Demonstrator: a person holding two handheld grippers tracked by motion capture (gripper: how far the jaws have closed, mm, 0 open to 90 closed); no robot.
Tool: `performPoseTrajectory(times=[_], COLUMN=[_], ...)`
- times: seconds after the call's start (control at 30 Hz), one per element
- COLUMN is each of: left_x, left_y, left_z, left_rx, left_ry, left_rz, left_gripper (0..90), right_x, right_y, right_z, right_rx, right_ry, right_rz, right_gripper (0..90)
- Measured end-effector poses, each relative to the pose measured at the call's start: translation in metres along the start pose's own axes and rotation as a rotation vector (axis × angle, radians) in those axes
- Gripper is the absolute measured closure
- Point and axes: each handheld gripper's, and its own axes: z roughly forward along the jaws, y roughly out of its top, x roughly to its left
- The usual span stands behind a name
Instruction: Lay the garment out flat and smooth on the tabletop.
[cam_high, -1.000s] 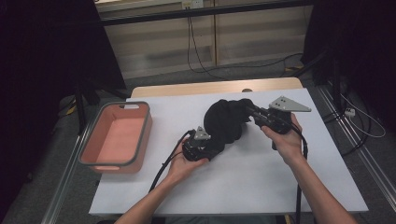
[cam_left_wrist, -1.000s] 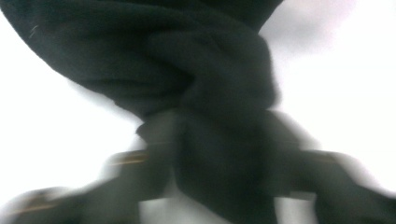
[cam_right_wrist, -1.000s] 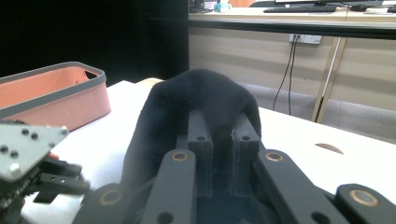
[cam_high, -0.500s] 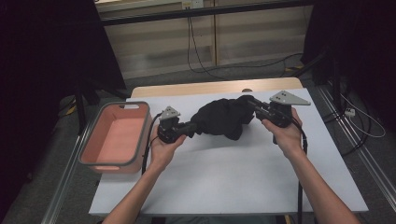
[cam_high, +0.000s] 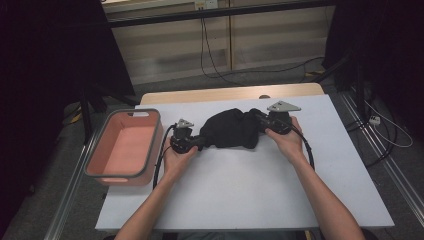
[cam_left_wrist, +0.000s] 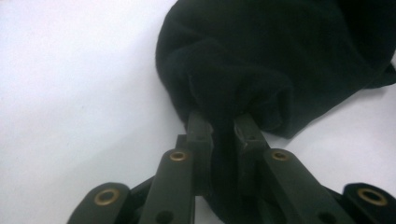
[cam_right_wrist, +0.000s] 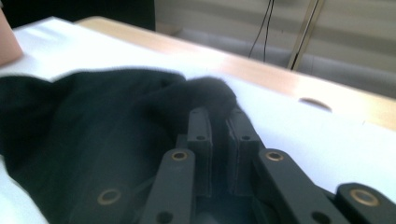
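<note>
The left tongs (cam_high: 196, 142) pinched the nine o'clock end of the crumpled black fabric garment (cam_high: 231, 129), the right tongs (cam_high: 260, 120) its three o'clock end, at the white tabletop's (cam_high: 240, 190) centre; gripping looked done, spreading or folding remained, the salmon-pink plastic bin (cam_high: 125, 150) untouched

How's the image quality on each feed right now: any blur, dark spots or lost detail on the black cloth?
High view: dim, surroundings near black, the black cloth reads as a shape without folds. Left gripper view: bright white table, cloth folds faint, the near tool links soft. Right gripper view: cloth edge at left smeared, background out of focus.
</note>
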Motion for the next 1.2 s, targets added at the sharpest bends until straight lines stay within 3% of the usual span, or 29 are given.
performPoseTrajectory(times=[0.13, 0.2, 0.27, 0.4, 0.5, 0.63, 0.8, 0.93, 1.0, 1.07, 1.13, 1.17, 1.2], left_x=[-0.002, -0.003, -0.006, -0.013, -0.018, -0.020, -0.014, -0.011, -0.012, -0.011, -0.011, -0.010, -0.010], left_y=[0.003, 0.005, 0.008, 0.009, 0.008, 0.005, -0.001, -0.003, -0.003, -0.002, -0.002, -0.003, -0.003], left_z=[-0.006, -0.009, -0.012, -0.007, 0.002, 0.013, 0.022, 0.025, 0.025, 0.023, 0.022, 0.021, 0.020], left_rx=[-0.011, -0.027, -0.054, -0.057, -0.028, 0.007, 0.048, 0.050, 0.052, 0.055, 0.054, 0.051, 0.054], left_ry=[0.011, 0.008, -0.005, 0.005, 0.015, 0.033, 0.042, 0.044, 0.049, 0.039, 0.024, 0.007, -0.052], left_rz=[0.014, 0.013, 0.044, 0.058, 0.095, 0.113, 0.110, 0.107, 0.113, 0.113, 0.103, 0.094, 0.066], left_gripper=[60.6, 49.3, 45.9, 34.7, 28.9, 27.0, 30.6, 33.1, 35.6, 45.6, 56.6, 63.9, 72.5], right_x=[-0.001, -0.003, -0.006, -0.006, -0.005, 0.002, 0.012, 0.009, 0.007, 0.003, 0.001, 0.000, 0.000], right_y=[-0.005, -0.002, -0.001, -0.009, -0.019, -0.019, -0.015, -0.017, -0.017, -0.018, -0.016, -0.016, -0.016], right_z=[0.001, -0.008, -0.017, -0.025, -0.017, -0.003, 0.020, 0.034, 0.038, 0.044, 0.043, 0.041, 0.039], right_rx=[0.051, 0.045, 0.042, 0.047, 0.089, 0.104, 0.140, 0.176, 0.207, 0.240, 0.252, 0.253, 0.255], right_ry=[0.034, 0.049, 0.064, 0.054, 0.066, 0.110, 0.099, 0.087, 0.104, 0.144, 0.159, 0.155, 0.152], right_rz=[-0.025, -0.016, 0.002, -0.007, -0.030, -0.035, -0.085, -0.105, -0.108, -0.068, -0.065, -0.065, -0.072], right_gripper=[72.1, 61.1, 48.6, 24.0, 14.5, 9.6, 9.4, 11.1, 11.5, 15.9, 28.6, 37.0, 44.0])
